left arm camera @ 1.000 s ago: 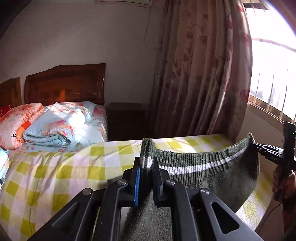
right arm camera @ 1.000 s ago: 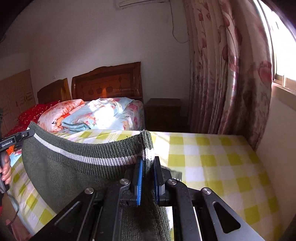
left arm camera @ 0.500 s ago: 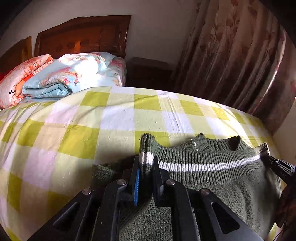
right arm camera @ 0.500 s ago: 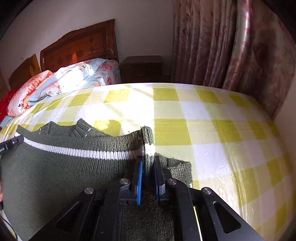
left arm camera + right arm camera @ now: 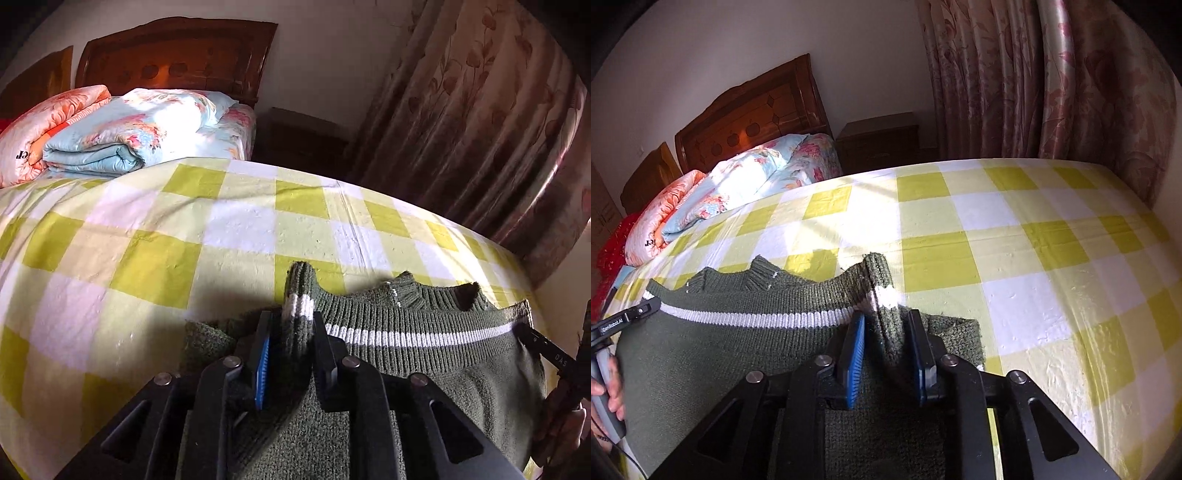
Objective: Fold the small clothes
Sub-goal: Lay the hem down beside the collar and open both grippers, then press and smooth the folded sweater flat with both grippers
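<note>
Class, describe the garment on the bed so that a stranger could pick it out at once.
Find the bed with the yellow-and-white checked sheet. At its near edge lies a dark green knitted sweater. Unlike the floral quilts stacked by the headboard, it is plain green with one white stripe along its ribbed hem.

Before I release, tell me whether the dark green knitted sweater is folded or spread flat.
Folded: the dark green knitted sweater has its white-striped hem doubled up to its ribbed collar on the checked bedsheet.
</note>
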Demonstrator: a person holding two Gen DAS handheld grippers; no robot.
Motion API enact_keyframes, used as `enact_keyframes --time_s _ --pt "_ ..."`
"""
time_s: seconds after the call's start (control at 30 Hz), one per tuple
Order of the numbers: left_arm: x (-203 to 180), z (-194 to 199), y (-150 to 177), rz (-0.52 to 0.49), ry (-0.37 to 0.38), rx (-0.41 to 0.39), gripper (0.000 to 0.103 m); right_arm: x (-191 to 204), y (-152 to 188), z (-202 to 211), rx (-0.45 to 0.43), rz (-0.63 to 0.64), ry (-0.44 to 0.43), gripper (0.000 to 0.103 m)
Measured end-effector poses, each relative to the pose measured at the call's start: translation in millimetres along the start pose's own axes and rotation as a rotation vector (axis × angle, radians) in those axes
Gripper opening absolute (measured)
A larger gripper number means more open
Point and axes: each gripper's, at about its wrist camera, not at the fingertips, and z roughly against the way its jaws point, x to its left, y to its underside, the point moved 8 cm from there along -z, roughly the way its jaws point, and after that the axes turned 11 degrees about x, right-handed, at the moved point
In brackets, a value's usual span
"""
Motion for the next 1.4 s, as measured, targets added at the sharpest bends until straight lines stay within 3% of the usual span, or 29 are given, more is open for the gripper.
enact_keyframes --time_s 0.03,0.07,0.13,0.23,0.33,0.4,0.5,0.6,0.7,0.8,0.83,0.9,0.97,1.03,1.1,1.4 --pt "1 1 0 0.008 0.011 -0.002 0.022 0 0 1 -0.005 -0.007 -0.030 0.036" --pt "2 3 0 0.020 0.024 -0.006 0.022 1 0 2 -0.010 -0.012 -0.054 0.103" --pt "9 17 -1 0.073 0.011 -0.061 0.022 2 1 5 -0.025 -0.019 -0.084 0.103" --pt "1 58 10 0.106 -0.003 -0.212 0.024 -3 2 18 -0.089 -0.052 -0.070 0.103" --pt "-30 81 27 0.011 0.032 -0.259 0.032 -20 1 45 -0.236 -0.144 -0.125 0.103" --pt "-47 82 34 -0.069 0.007 -0.258 0.045 -28 3 61 -0.307 -0.205 -0.130 0.103" --pt "-56 58 34 -0.134 -0.038 -0.167 0.048 11 9 67 -0.247 -0.039 -0.136 0.103" --pt "-54 29 42 -0.087 -0.016 -0.035 0.048 63 27 53 -0.116 0.144 -0.147 0.103" --pt "-62 28 54 -0.074 -0.004 -0.036 0.048 102 46 32 -0.008 0.249 -0.128 0.103" --pt "-73 22 64 -0.158 -0.134 -0.014 0.050 117 64 4 0.072 0.320 -0.018 0.103" --pt "-75 22 65 -0.186 -0.157 -0.029 0.051 117 64 3 0.042 0.334 0.008 0.103" --pt "-70 23 67 -0.195 -0.174 -0.051 0.063 106 66 4 0.031 0.299 0.021 0.103" --pt "-60 25 68 -0.171 -0.140 -0.063 0.069 87 65 12 0.007 0.253 0.040 0.103" --pt "-55 26 68 -0.155 -0.107 -0.069 0.069 61 65 21 -0.013 0.186 0.056 0.103" --pt "-56 25 68 -0.163 -0.120 -0.068 0.070 45 65 28 -0.037 0.138 0.005 0.103" --pt "-57 24 68 -0.173 -0.149 -0.065 0.072 76 52 33 -0.014 0.193 0.069 0.103"
